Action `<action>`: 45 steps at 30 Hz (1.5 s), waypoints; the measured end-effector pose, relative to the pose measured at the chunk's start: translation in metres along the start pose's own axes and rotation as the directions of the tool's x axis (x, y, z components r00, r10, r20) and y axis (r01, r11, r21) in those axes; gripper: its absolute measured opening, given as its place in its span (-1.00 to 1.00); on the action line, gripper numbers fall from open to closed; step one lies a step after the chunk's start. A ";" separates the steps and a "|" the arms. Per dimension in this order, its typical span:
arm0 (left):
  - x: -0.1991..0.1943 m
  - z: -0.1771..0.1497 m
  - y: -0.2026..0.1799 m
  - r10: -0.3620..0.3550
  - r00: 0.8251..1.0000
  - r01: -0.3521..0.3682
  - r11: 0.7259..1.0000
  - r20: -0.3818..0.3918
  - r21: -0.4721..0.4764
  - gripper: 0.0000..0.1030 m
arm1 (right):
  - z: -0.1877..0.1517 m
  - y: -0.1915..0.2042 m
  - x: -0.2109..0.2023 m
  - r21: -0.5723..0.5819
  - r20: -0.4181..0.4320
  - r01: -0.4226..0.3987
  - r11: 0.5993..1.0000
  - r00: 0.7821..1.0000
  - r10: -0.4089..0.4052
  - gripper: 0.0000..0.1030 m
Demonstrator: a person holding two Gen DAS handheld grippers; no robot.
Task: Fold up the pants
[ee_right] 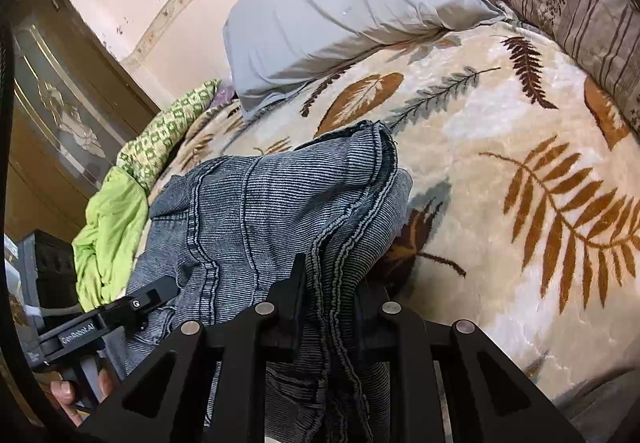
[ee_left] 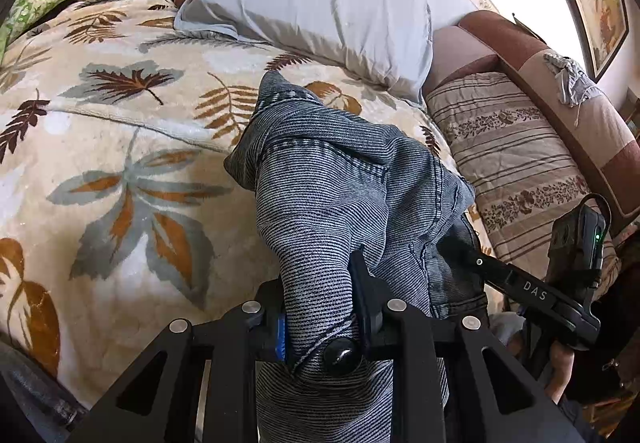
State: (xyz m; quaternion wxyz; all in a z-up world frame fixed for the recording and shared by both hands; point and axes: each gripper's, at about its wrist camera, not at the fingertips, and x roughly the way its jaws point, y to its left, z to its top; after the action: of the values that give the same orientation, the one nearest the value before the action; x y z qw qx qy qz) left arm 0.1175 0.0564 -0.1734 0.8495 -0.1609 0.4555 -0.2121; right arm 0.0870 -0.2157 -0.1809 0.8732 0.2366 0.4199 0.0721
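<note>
The pants (ee_left: pixel 344 179), a pair of blue-grey ribbed denim jeans, are hanging bunched between the two tools above the bed, with some of the cloth slumping onto the leaf-patterned blanket (ee_left: pixel 120 163). They are looking soft and floppy but fairly heavy for cloth: the thick weave is draping in deep folds, and the stitched seams and hems are standing up as firmer ridges. I judge they will sag wherever they are not supported, will not slip easily from rubbery pads, and are in no way fragile. The firm edges, meaning waistband, side seams and leg hems, are the sensible places to take hold, since a pinch on loose middle cloth would only gather a lump.

The left tool (ee_left: pixel 320 307) is clamping narrowly on a rolled bundle of the denim, its jaws pressing the cloth from both sides. The right tool (ee_right: pixel 332 283) is likewise gripping narrowly on several stacked layers, with hem edges showing between its jaws. In the right wrist view a person's hand (ee_right: pixel 68 399) is showing at the left tool's handle.

Around the pants, the blanket is covering the bed. A grey pillow (ee_left: pixel 312 3) is lying at the far side by the wall, a striped floral cushion (ee_left: pixel 512 155) is resting along one edge, and green patterned bedding (ee_right: pixel 160 135) is bundled near a wooden cabinet (ee_right: pixel 60 103).
</note>
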 end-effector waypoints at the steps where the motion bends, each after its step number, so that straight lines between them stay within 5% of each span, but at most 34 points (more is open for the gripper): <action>1: 0.003 0.000 0.001 0.006 1.000 -0.006 1.000 -0.011 0.000 -0.53 | 0.000 -0.001 0.001 0.005 -0.004 0.000 1.000 1.000 0.000 -0.64; 6: 0.024 -0.002 0.002 0.095 0.992 -0.096 0.995 -0.081 0.000 -0.47 | -0.004 -0.009 0.018 0.025 -0.076 0.041 0.999 0.996 -0.039 -0.64; 18: 0.029 -0.002 -0.003 0.127 0.988 -0.128 0.992 -0.089 -0.002 -0.29 | -0.008 -0.026 0.030 0.116 -0.139 0.020 0.993 0.990 -0.004 -0.43; 23: 0.028 -0.003 -0.007 0.130 0.988 -0.130 0.991 -0.077 0.010 -0.31 | -0.009 -0.029 0.031 0.132 -0.149 0.007 0.991 0.989 0.013 -0.50; 29: 0.012 -0.002 -0.004 0.075 0.997 -0.074 0.997 -0.032 0.010 -0.49 | -0.007 -0.012 0.013 0.057 -0.075 0.013 0.998 0.997 -0.008 -0.67; 45: -0.031 0.026 -0.002 0.034 0.999 -0.035 0.999 0.038 0.025 -0.50 | 0.025 0.028 -0.017 -0.004 0.026 -0.003 1.000 1.000 0.003 -0.69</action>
State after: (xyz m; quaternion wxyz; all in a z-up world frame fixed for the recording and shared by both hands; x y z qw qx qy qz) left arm 0.1230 0.0726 -0.1367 0.8635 -0.1459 0.4393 -0.2002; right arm 0.0976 -0.2056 -0.1426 0.8790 0.2364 0.4079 0.0713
